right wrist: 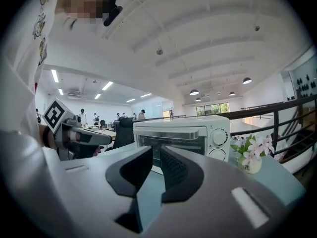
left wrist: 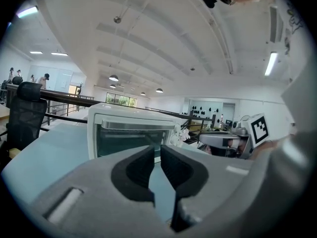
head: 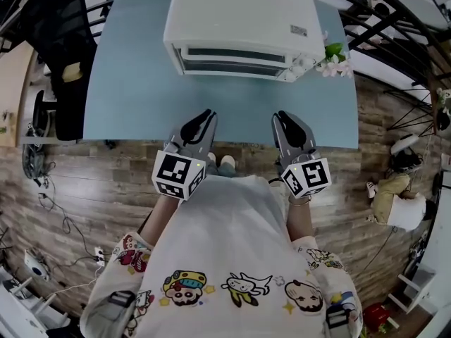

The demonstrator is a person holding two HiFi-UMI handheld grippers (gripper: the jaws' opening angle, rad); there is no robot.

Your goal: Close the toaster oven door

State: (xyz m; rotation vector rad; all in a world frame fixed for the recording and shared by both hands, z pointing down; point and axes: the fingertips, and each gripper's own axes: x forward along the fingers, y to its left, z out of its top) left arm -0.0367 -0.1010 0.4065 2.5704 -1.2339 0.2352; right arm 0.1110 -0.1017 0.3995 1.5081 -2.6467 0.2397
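Jaws slightly apart, left gripper [head: 208,114] and right gripper [head: 280,116] hover at blue table [head: 134,83].

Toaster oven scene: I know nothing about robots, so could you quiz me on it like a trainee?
1. True or false: the toaster oven has its door hanging open.
2. What stands close beside it? A) flowers B) a mug C) a kettle
3. What do the left gripper and the right gripper hold?

Key: 1 false, the door is shut. 2 A. 3 nothing. Both are short of the oven, with jaws slightly apart and empty.
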